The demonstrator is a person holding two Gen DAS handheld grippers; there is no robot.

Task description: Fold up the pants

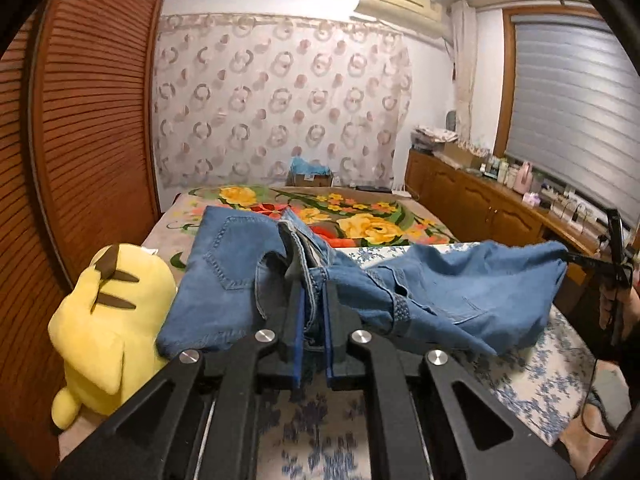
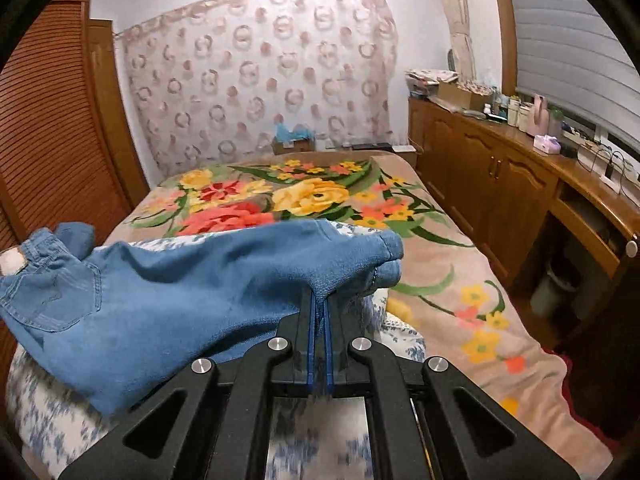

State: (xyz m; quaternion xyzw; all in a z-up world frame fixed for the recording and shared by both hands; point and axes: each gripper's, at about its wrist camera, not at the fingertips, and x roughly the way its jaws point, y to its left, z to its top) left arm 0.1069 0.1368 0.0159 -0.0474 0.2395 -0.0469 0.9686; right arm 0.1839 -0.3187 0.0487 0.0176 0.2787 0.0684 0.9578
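The pants (image 1: 224,280) are blue denim, soft and rumpled, with pale stitching around the back pockets, and they're hanging in a saggy stretch over the bed (image 2: 460,280), partly lifted off it. The left gripper (image 1: 313,320) is clamping down on a bunched, folded wad of the waistband, blue pads pressing in from both sides with seams sticking up between them. The right gripper (image 2: 319,320) is pinching a thin tuck of denim near the leg end, pads nearly touching with just a sliver of cloth in there.

The left wrist view is catching stuff the other one isn't: a yellow plush toy (image 1: 108,320) with brown stripes sitting just beside the pants on the left, and over at the right edge, the other gripper seen from outside, holding the far end of the cloth. The right wrist view is showing a pale patch on the waistband at far left and the rolled hem of the leg, which the left view isn't really giving.

The bed is wearing a fuzzy beige blanket with big yellow, orange and red flowers, plus a white cover with a blue flower print (image 1: 532,384) under the pants. Around it there's a slatted wooden door (image 1: 92,120) on the left, a sheer curtain with ring patterns (image 2: 260,80) at the back, and a long wooden cabinet (image 2: 500,184) with clutter on top under grey blinds on the right.
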